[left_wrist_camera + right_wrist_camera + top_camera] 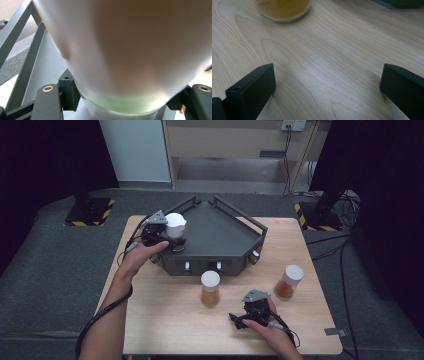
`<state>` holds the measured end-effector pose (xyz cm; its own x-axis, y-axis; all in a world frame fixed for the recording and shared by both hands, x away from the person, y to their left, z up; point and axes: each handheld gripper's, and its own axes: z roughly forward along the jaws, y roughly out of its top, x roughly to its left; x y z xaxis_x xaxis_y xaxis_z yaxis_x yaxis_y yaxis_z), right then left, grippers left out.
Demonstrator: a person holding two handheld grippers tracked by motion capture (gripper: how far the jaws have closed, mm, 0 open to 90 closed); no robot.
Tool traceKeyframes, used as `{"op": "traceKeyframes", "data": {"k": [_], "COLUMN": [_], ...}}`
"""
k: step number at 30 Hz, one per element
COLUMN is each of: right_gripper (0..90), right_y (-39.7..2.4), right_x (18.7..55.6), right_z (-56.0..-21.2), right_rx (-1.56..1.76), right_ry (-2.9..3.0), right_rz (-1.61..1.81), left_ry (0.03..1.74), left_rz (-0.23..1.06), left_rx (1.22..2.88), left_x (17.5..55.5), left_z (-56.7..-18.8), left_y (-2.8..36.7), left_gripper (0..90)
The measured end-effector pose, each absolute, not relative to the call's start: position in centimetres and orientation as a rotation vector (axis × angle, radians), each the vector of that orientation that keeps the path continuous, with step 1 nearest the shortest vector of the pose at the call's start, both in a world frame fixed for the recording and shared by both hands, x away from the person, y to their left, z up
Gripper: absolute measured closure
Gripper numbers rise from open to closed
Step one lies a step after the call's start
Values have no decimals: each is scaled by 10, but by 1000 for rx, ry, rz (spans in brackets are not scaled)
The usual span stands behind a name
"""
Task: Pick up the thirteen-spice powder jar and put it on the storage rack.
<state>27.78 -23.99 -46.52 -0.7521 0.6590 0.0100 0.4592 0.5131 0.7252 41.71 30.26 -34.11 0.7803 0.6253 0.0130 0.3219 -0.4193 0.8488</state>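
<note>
High view: left gripper [167, 236] over the left corner of the dark tray [220, 237], pinching a white-capped jar [175, 226] that stands upright just inside the tray's left rail, cap up; whether its base rests on the tray floor cannot be told. Left hand [140, 257] wrapped around the gripper body, forearm running in from the bottom left. Tray seated at the far middle of the wooden table [165, 320]. Two more jars upright on the bare wood in front of the tray: a yellow jar [210, 289] just before its front wall, an orange jar [288, 282] well to the right. Right gripper [239, 319] low on the table near the front edge, in the right hand [265, 330], aimed left and toward the yellow jar, clear of both jars. Left gripper view: jar [130, 50] very close and blurred, clamped between both black jaws at its lower part, greenish glass at the bottom, tray rail [15, 37] at left. Right gripper view: jaws spread wide, bare wood between them, round base of the yellow jar [283, 8] at the top edge, apart from the jaws.
</note>
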Motion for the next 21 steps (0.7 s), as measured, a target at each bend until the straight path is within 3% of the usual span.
{"op": "traceKeyframes", "data": {"k": [14,21], "right_gripper": [5,5], "right_y": [-240,-240], "right_x": [278,278], "right_z": [-465,-465], "right_rx": [943,943], "right_ry": [2490,2490], "right_rz": [1075,1075], "left_ry": [705,699], "left_rz": [411,415], "left_rx": [2028,2039], "left_x": [417,416], "left_z": [-343,-341], "left_y": [303,299], "left_gripper": [288,224]}}
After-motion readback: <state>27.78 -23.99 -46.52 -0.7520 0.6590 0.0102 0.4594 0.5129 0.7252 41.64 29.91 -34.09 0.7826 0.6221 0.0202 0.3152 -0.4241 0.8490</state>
